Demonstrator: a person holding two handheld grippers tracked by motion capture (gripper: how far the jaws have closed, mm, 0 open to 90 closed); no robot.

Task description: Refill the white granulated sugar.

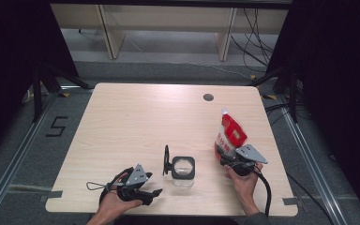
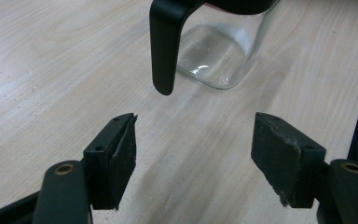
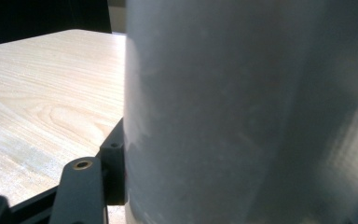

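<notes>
A red and white pouch (image 1: pixel 229 133) with a white spout stands upright near the table's right front. My right gripper (image 1: pixel 228 157) grips its lower part. In the right gripper view the pouch's silvery side (image 3: pixel 242 112) fills the space between the jaws, and the left finger (image 3: pixel 114 165) presses against it. A square glass jar (image 1: pixel 183 169) with a black rim stands at the front centre, its black handle (image 1: pixel 166 160) on its left side. My left gripper (image 1: pixel 153 194) lies low at the front left, open and empty. Its jaws (image 2: pixel 193 135) point at the handle (image 2: pixel 163 46) and the glass (image 2: pixel 219 56).
The light wooden table (image 1: pixel 136 112) has a round cable hole (image 1: pixel 208 97) at the back right. A thin cable loop (image 1: pixel 93 186) lies left of the left hand. Metal rails and cables run along the floor on both sides.
</notes>
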